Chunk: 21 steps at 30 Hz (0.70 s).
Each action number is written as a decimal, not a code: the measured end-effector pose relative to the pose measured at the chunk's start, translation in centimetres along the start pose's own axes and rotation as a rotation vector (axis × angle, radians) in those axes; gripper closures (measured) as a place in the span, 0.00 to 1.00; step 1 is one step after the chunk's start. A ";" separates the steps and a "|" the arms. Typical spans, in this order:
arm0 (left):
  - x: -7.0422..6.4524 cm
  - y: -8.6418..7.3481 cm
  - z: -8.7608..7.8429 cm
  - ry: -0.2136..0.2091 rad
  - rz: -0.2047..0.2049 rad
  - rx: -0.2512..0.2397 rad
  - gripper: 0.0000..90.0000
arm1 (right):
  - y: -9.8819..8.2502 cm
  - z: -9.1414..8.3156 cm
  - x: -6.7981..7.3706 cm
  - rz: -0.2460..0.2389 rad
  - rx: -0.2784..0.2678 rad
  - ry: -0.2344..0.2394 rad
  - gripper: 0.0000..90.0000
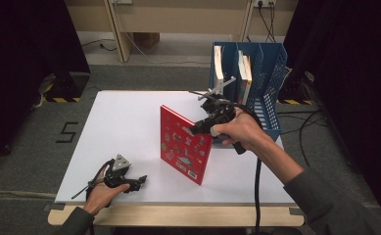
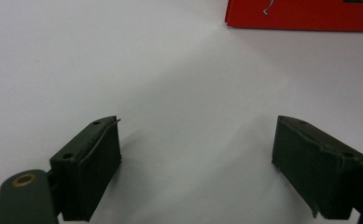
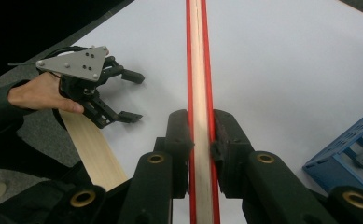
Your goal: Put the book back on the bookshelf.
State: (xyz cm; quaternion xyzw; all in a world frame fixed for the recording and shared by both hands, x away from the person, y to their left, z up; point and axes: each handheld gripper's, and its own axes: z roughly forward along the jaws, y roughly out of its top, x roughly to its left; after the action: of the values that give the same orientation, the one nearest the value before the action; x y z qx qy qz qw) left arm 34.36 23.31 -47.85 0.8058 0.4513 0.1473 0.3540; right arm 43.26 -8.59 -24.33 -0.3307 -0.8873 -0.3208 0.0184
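A thin red book (image 1: 184,145) stands upright on the white table (image 1: 129,122), its picture cover facing left. My right gripper (image 1: 197,128) is shut on the book's top edge. In the right gripper view the red book (image 3: 199,70) runs edge-on between the two black pads (image 3: 180,140), which press on both covers. My left gripper (image 1: 138,182) rests low near the table's front left edge, open. The left gripper view shows its jaws wide apart over bare white table (image 2: 179,93), with the red book's lower edge (image 2: 300,16) at the top right.
A blue slotted file rack (image 1: 256,73) with a few upright books stands at the table's back right, just behind my right hand. A wooden strip (image 1: 178,215) runs along the table's front edge. Cables trail over the grey floor on the right.
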 end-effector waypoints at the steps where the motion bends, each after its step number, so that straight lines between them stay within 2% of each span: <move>1: 0.0 0.0 0.0 0.001 0.000 -0.002 0.16 | 0.2 0.0 -0.1 0.001 0.007 0.006 0.87; 9: 0.0 0.0 0.0 0.005 0.012 -0.002 0.16 | 2.2 1.2 0.3 -0.003 0.058 0.012 0.86; 21: -0.1 0.0 0.0 -0.001 0.007 0.001 0.16 | 3.4 2.7 0.1 0.001 0.101 0.002 0.85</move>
State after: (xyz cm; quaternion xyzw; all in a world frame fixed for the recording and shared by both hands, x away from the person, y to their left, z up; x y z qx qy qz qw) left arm 34.31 23.27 -47.88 0.8076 0.4484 0.1478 0.3533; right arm 45.67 -5.06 -24.56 -0.3297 -0.9022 -0.2757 0.0360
